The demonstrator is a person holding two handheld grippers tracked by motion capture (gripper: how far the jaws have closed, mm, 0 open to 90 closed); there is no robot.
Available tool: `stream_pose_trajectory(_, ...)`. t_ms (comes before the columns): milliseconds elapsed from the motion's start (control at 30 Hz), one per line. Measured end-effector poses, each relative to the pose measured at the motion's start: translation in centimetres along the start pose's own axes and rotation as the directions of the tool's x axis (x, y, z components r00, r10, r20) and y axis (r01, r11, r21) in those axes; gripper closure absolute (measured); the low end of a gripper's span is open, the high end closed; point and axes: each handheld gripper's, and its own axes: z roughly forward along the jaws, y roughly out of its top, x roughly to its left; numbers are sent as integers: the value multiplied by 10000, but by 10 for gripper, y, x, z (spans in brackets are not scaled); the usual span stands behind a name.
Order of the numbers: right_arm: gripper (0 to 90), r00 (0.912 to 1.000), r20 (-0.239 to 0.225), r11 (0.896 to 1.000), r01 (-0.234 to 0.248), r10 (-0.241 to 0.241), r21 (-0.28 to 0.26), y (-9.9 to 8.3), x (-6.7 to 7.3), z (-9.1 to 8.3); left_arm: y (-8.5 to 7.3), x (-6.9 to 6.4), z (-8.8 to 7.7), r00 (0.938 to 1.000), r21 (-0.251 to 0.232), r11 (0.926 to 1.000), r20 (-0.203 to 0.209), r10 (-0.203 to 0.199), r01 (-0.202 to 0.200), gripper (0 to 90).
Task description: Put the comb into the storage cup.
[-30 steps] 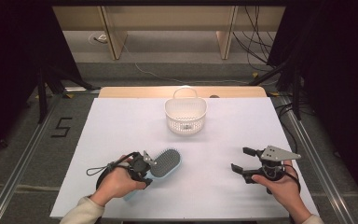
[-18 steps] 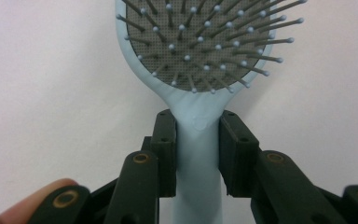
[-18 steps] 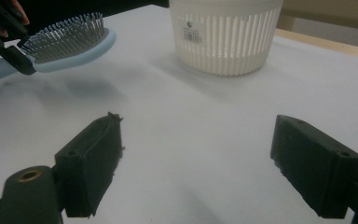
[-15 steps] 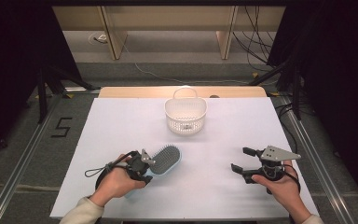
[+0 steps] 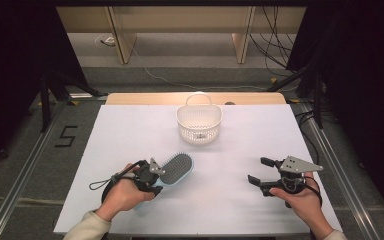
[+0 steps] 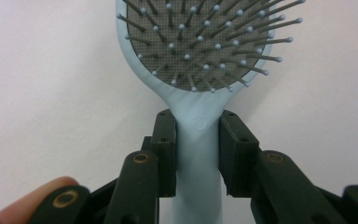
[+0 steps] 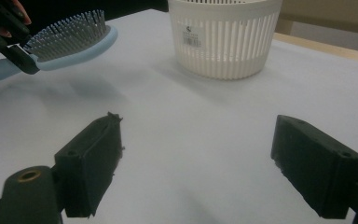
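White table (image 5: 130, 135). Left gripper (image 5: 156, 176), near the front-left, is clamped on the neck of a pale blue hairbrush (image 5: 176, 168); in the left gripper view both pads press the handle (image 6: 196, 154) just below the bristle head. Brush bristles up; in the right gripper view it (image 7: 72, 39) looks lifted just clear of the table, shadow beneath. Right gripper (image 5: 260, 171) at the front-right, jaws wide apart, nothing between them, bare table under them. White slatted basket (image 5: 199, 124) with a handle stands upright at mid-table toward the far edge, well apart from both grippers; what shows of its inside looks empty, label on its wall (image 7: 192, 36)
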Motion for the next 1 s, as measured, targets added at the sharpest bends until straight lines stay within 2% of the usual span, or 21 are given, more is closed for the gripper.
stream_pose_trajectory(100, 173, 10000, -19, 10000, -2, 2, -10, 0, 0, 0, 0, 1, -1, 10000, -85, 10000, -27, 4, -5, 697)
stream_pose_trajectory(433, 174, 10000, -7, 10000, -21, 21, -43, 0, 0, 0, 1, 2, -3, 9990, -446, 9980, -57, -445, 442, 697)
stream_pose_trajectory(1000, 173, 10000, -4, 9999, -64, 64, -83, 0, 0, 0, 3, 4, -7, 9974, -1076, 9917, -127, -716, 698, 697)
